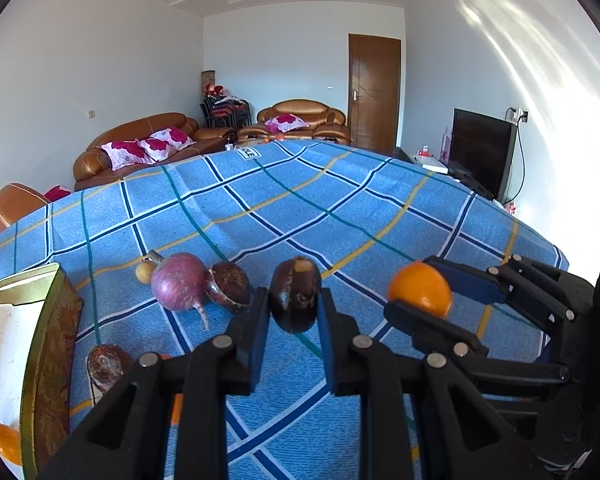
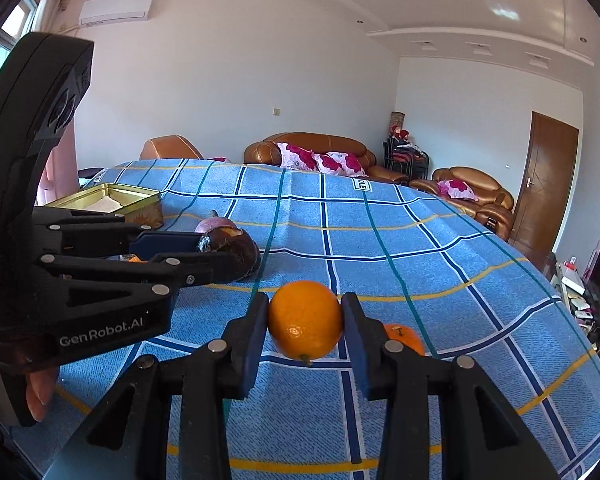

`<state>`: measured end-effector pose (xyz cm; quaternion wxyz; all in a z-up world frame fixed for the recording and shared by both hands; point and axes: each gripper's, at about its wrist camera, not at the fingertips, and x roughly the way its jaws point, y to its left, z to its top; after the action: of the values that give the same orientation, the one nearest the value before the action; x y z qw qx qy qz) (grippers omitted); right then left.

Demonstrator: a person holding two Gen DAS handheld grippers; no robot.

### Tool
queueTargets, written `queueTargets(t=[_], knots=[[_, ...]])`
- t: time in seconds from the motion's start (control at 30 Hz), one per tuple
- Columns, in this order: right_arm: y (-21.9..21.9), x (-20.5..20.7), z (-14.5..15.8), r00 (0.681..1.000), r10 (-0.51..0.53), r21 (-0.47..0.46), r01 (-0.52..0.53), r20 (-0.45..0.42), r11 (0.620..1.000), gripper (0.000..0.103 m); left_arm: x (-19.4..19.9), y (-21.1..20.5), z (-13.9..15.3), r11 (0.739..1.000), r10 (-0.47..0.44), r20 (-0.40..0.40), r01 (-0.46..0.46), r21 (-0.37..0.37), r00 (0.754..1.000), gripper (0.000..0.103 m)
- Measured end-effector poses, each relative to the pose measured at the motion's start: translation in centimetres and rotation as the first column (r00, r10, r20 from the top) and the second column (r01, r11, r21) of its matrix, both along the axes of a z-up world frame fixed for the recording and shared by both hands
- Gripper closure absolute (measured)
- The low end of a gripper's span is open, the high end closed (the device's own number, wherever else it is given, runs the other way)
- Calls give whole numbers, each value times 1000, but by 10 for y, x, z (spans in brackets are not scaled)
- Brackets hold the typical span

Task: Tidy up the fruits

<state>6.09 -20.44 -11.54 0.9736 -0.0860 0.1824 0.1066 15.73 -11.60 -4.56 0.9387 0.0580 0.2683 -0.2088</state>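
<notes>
My left gripper [image 1: 294,304] is shut on a dark brown fruit [image 1: 295,294] and holds it above the blue checked cloth [image 1: 340,208]. My right gripper [image 2: 305,322] is shut on an orange [image 2: 305,320]; the orange also shows in the left wrist view [image 1: 420,288], to the right of the brown fruit. A gold tin box [image 1: 40,344] stands at the left and holds an orange [image 1: 5,442]. A purple onion-like bulb [image 1: 179,280], two more brown fruits [image 1: 230,286] [image 1: 106,366] and a small yellow fruit [image 1: 145,271] lie on the cloth.
A second orange [image 2: 405,338] lies on the cloth just behind my right finger. The gold tin [image 2: 112,200] sits at the far left of the table. Sofas [image 2: 320,156], a door [image 2: 544,184] and a television [image 1: 480,152] stand beyond the table's edges.
</notes>
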Motion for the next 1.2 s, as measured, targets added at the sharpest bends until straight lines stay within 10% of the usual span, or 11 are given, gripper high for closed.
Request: queueTargets(t=[1.2], knots=[[-7, -34, 3, 979, 30, 48, -40, 201, 998, 64, -40, 22, 19, 993, 114, 234, -100, -68, 966, 78]])
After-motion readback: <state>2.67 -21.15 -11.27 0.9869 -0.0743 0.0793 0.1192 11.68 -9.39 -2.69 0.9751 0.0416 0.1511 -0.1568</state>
